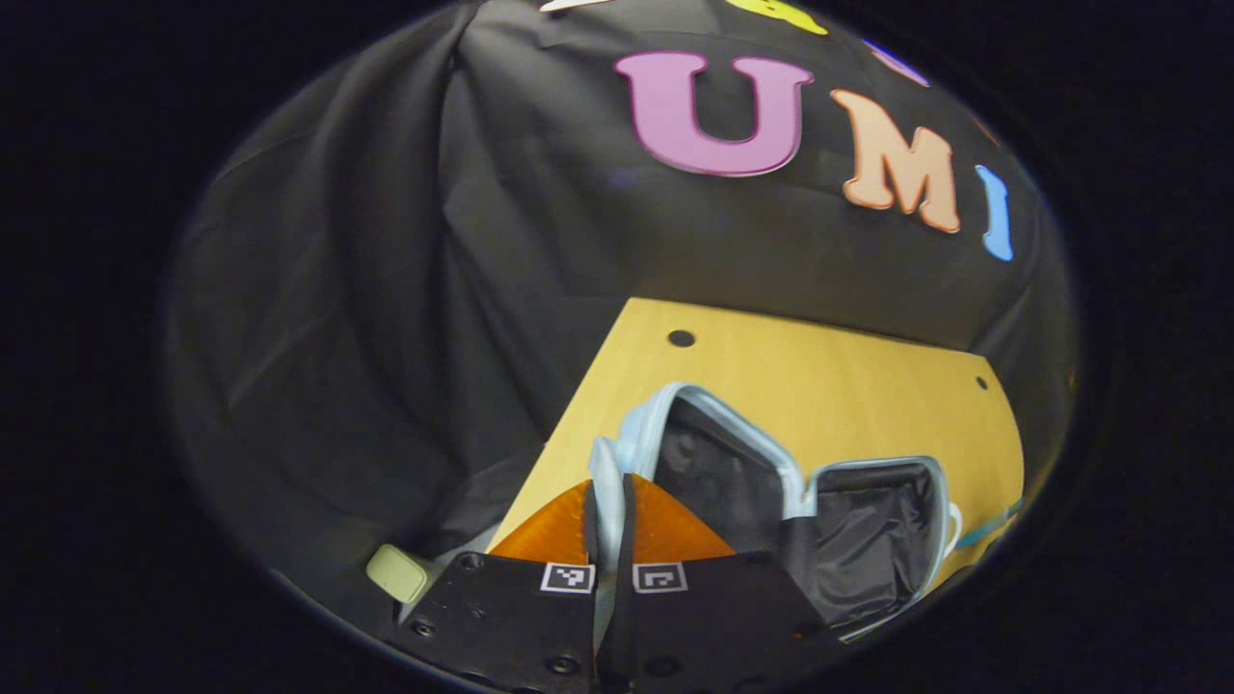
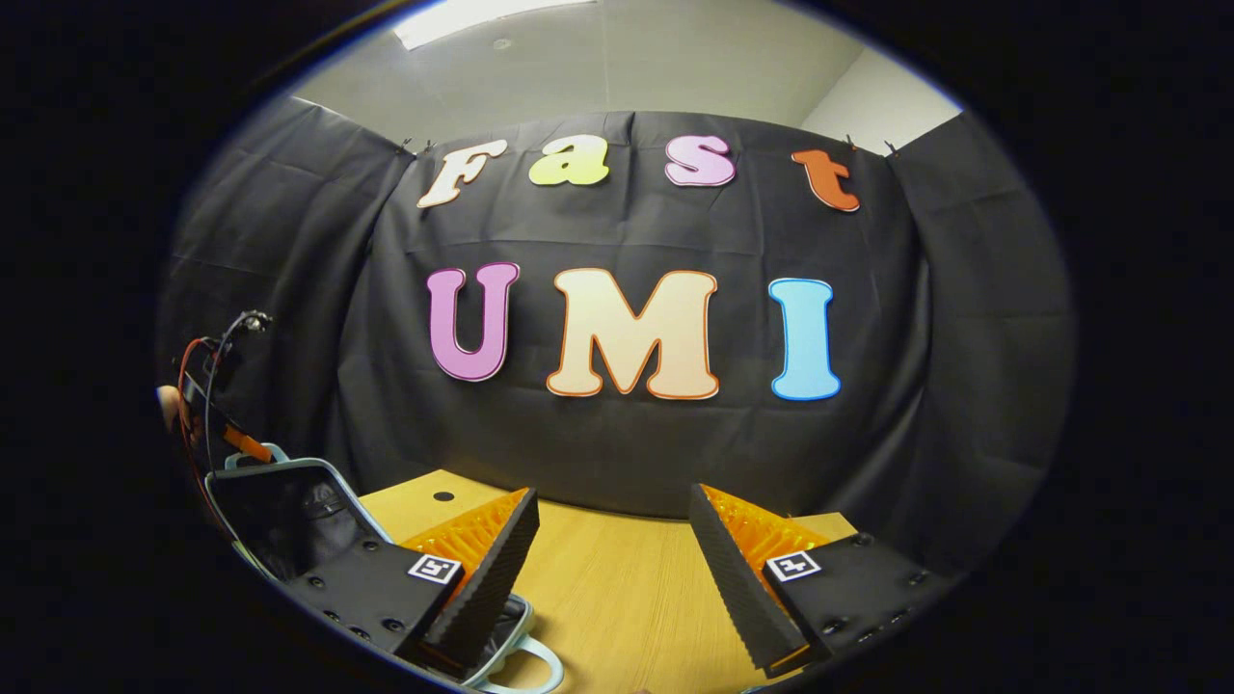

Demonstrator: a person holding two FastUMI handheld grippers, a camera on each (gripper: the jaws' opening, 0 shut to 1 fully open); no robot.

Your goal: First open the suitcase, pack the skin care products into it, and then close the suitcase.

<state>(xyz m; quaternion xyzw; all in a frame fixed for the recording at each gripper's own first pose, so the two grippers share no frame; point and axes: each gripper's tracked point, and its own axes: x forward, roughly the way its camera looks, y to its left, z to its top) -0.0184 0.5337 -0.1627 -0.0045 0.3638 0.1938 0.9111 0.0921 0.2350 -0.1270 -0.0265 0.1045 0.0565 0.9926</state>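
Left gripper view: left gripper (image 1: 607, 525) fingers nearly together, pinching pale-blue rim of suitcase (image 1: 848, 540) lid; case lies open on wooden table (image 1: 819, 371) toward its front right edge, dark lining up, lid half raised. Right gripper view: right gripper (image 2: 612, 569) fingers spread wide, holding nothing, over table centre; suitcase at left edge.

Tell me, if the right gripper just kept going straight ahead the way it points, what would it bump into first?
Probably nothing soon: the right gripper is open over the bare wooden table, so it would likely reach the black cloth wall first. Depth is hard to judge.
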